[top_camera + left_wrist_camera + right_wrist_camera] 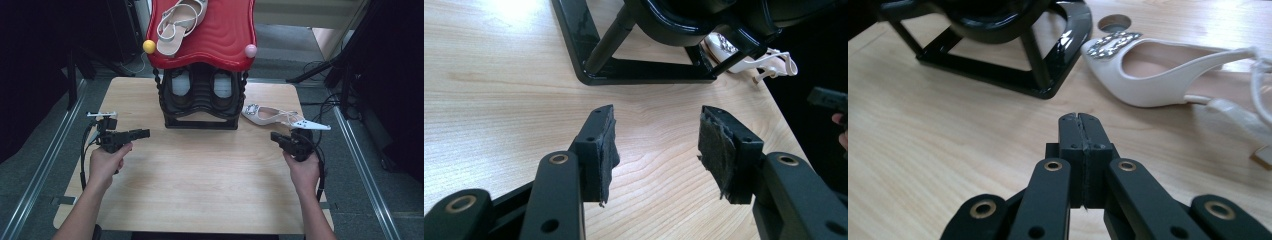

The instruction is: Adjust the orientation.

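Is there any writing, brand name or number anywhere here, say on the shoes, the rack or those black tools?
None can be read.
White slingback shoe: a jewelled buckle, no lettering.
Sandal on the red shelf: no visible print.
Black shoe rack: plain.
Left hand-held gripper and right hand-held gripper: no markings.

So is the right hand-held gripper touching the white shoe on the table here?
Apart. In the right gripper view, bare wood lies between the shut right hand-held gripper and the white shoe.
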The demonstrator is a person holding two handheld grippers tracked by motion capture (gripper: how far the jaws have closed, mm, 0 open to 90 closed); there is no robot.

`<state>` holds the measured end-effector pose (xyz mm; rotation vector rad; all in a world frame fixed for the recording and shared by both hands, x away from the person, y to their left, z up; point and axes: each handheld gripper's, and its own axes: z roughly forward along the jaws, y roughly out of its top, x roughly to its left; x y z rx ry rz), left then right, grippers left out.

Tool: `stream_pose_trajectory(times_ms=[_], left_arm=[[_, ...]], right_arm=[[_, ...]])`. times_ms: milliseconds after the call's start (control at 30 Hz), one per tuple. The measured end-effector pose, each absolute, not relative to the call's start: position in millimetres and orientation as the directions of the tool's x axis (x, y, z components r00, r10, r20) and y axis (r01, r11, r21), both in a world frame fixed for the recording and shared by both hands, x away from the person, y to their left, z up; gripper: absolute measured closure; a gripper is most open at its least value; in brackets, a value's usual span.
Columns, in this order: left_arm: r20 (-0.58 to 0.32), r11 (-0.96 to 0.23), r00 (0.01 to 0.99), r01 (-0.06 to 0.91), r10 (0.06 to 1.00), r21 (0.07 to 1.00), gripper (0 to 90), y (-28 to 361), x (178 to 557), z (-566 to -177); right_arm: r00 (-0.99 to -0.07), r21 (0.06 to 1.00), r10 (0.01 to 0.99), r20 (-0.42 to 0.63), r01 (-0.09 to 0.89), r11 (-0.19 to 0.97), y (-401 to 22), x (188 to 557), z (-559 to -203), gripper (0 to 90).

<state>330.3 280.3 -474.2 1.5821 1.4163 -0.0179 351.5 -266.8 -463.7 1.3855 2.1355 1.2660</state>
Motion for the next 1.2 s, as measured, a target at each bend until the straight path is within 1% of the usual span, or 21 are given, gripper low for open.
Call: stream_pose_trajectory(times_ms=[133,300,467,533,600,767,967,1200], left_arm=[[-0.585,0.137,0.323,0.783,0.744,0.607,49.3,277,332,-477],[-0.583,0.124,0.330,0.787,0.742,0.604,49.3,275,332,-479],[-0.576,0.113,0.336,0.787,0.745,0.606,49.3,274,331,-479],[-0.573,0.108,0.341,0.786,0.745,0.609,49.4,274,331,-479],[-0.574,0.110,0.344,0.783,0.743,0.612,49.4,273,330,-479],[-0.570,0.102,0.351,0.783,0.743,0.614,49.6,272,331,-480],[-0.561,0.084,0.363,0.781,0.744,0.618,49.7,268,332,-481],[-0.553,0.067,0.368,0.787,0.748,0.613,49.6,269,333,-483]], right_arm=[[-0.467,0.785,0.867,0.173,0.598,0.165,-274,371,-462,90.0],[-0.423,0.775,0.890,0.172,0.616,0.143,-291,391,-459,90.0],[-0.410,0.778,0.900,0.150,0.610,0.149,-301,403,-449,90.0],[-0.391,0.776,0.908,0.151,0.616,0.136,-308,408,-447,90.0],[-0.369,0.766,0.913,0.173,0.634,0.111,-316,412,-449,90.0],[-0.324,0.756,0.932,0.161,0.648,0.095,-328,420,-453,90.0],[-0.296,0.728,0.942,0.157,0.679,0.092,-327,436,-467,90.0],[-0.308,0.733,0.940,0.148,0.672,0.105,-318,451,-477,90.0]])
